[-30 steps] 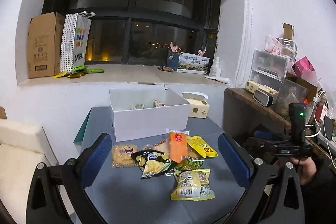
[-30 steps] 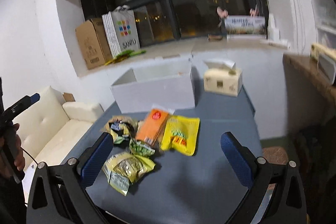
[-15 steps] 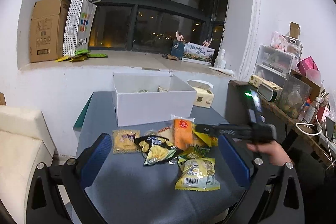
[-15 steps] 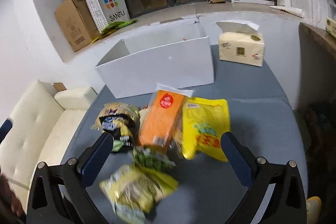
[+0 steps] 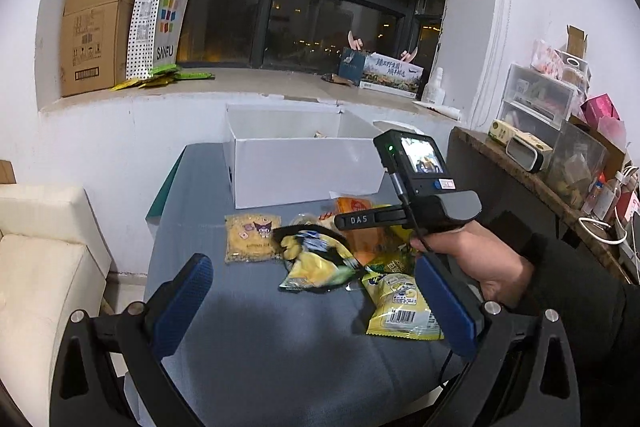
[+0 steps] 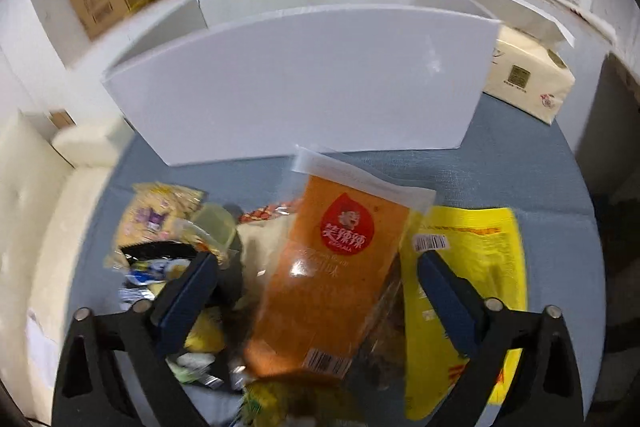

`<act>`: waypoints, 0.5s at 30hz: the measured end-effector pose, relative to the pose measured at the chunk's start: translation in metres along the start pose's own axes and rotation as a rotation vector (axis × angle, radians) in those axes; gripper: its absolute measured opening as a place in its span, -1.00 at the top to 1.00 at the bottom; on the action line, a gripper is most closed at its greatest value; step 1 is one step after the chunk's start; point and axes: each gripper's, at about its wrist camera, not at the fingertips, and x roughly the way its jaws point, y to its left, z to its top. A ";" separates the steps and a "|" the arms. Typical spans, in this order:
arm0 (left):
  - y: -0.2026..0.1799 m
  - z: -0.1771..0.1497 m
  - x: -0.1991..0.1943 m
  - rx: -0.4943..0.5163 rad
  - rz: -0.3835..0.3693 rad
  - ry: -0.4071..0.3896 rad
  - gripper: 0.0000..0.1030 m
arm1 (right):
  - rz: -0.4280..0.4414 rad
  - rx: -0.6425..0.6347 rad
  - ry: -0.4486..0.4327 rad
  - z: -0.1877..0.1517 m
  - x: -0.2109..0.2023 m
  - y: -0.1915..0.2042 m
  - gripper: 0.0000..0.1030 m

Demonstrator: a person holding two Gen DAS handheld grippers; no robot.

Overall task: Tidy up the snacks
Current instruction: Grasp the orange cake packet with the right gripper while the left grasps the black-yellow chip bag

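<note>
Your right claw (image 6: 318,291) points steeply down over the snack pile, its 2 blue pads spread on either side of the orange packet (image 6: 332,279); the jaws have just been closing, but the pads do not press on it. That orange packet lies on the grey surface (image 6: 500,171), overlapping the yellow bag (image 6: 480,267) at its 3 o'clock and the blurred packets at its 9 o'clock. The white box (image 6: 312,83) stands open at 12 o'clock, just beyond the pile, with the tissue pack (image 6: 528,83) at its right end.

Your left claw (image 5: 316,303) hangs spread above bare surface, nothing between its pads. From it, the Kuromi packet (image 5: 250,237) sits at 11 o'clock, the black-and-yellow chip bag (image 5: 316,257) at 12, and a yellow barcode bag (image 5: 400,307) at 3. Your right hand (image 5: 476,259) grips its handle over the pile's right side.
</note>
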 end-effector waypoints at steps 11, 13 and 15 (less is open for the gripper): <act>-0.004 -0.005 0.016 0.002 -0.010 0.042 -1.00 | 0.121 0.019 -0.172 0.001 -0.042 -0.020 -0.12; -0.006 -0.006 0.026 0.009 -0.015 0.071 -1.00 | 0.136 0.031 -0.227 0.005 -0.059 -0.027 -0.11; -0.007 -0.006 0.042 0.017 -0.009 0.111 -1.00 | 0.154 0.043 -0.278 0.009 -0.081 -0.033 -0.11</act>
